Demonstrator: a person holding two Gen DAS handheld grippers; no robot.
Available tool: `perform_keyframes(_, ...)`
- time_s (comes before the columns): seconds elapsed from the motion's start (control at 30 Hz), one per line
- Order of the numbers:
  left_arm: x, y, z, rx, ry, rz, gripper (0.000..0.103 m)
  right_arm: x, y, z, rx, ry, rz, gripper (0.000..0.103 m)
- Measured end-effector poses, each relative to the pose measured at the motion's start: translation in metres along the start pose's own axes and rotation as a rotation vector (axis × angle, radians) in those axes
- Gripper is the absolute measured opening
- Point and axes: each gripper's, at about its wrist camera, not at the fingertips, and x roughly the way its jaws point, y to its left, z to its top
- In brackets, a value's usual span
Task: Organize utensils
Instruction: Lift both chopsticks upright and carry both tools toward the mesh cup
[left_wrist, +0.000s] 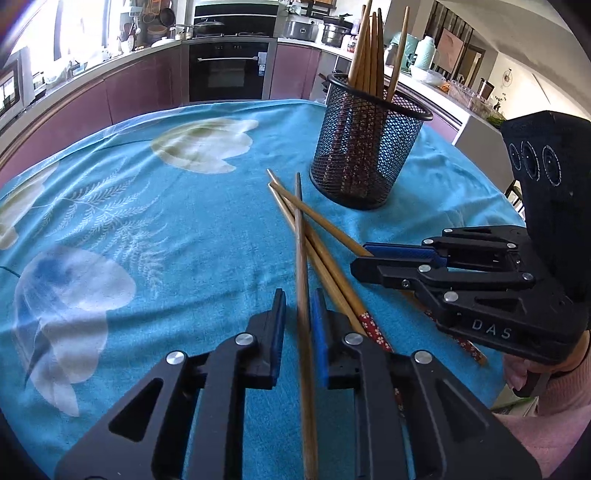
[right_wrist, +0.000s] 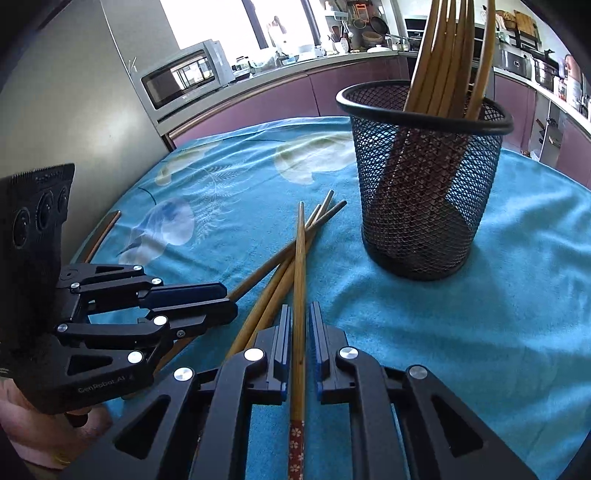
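**Both grippers straddle a chopstick each — neither clamped yet**

Your left gripper (left_wrist: 298, 325) has its fingers set narrow w/ a plain chopstick (left_wrist: 302, 258) running between them. There's a visible gap on each side of the stick, so no squeeze yet. Long axis runs 6-to-12 in the left wrist view, i.e. straight along the fingers, tip pointing toward the mesh holder (left_wrist: 365, 147) at approx 1 o'clock.

Your right gripper (right_wrist: 299, 332) is in the same state: fingers narrow, apart from the stick, w/ a floral-ended chopstick (right_wrist: 298, 295) lying between them. Its patterned end sits at 6 o'clock under the gripper body, tip at 12. The holder (right_wrist: 424, 177) stands at 1–2 o'clock from this gripper, near, nearer than it is to the left one by my read.

Loose sticks lie crossed in a small pile (right_wrist: 280, 258) on the blue-cloth counter (right_wrist: 498, 314), just beside the holder's base. The holder already has several chopsticks (right_wrist: 447, 55) standing upright in it.

Key relation: each stick is parallel to its fingers, not across them. Closing will grip along the length, so the stick may pivot or slide once lifted. The crossed pile also means lifting one could drag its neighbours. The right side looks better placed to go first.
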Motion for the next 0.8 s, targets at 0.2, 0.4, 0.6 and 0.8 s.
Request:
perform_keyframes(0.2,0.006,-0.002,0.006,0.009,0.003,0.016,0.015,0.003,0.001,0.002,-0.013,0.002,-0.005,0.006)
perform_keyframes(0.4,0.004,-0.003,0.009,-0.006,-0.006,0.015,0.008,-0.006,0.000,0.003,-0.009,-0.028,0.012,0.006)
perform_keyframes(0.6,-0.011,-0.003,0.012,-0.009,-0.044,0.000,0.008,-0.022,0.001,0.005,-0.011,-0.073,0.030,0.006)
perform_keyframes(0.8,-0.029,-0.007,0.018,-0.002,-0.085,-0.033,0.008,-0.038,0.004,0.007,-0.018,-0.116,0.039,0.006)
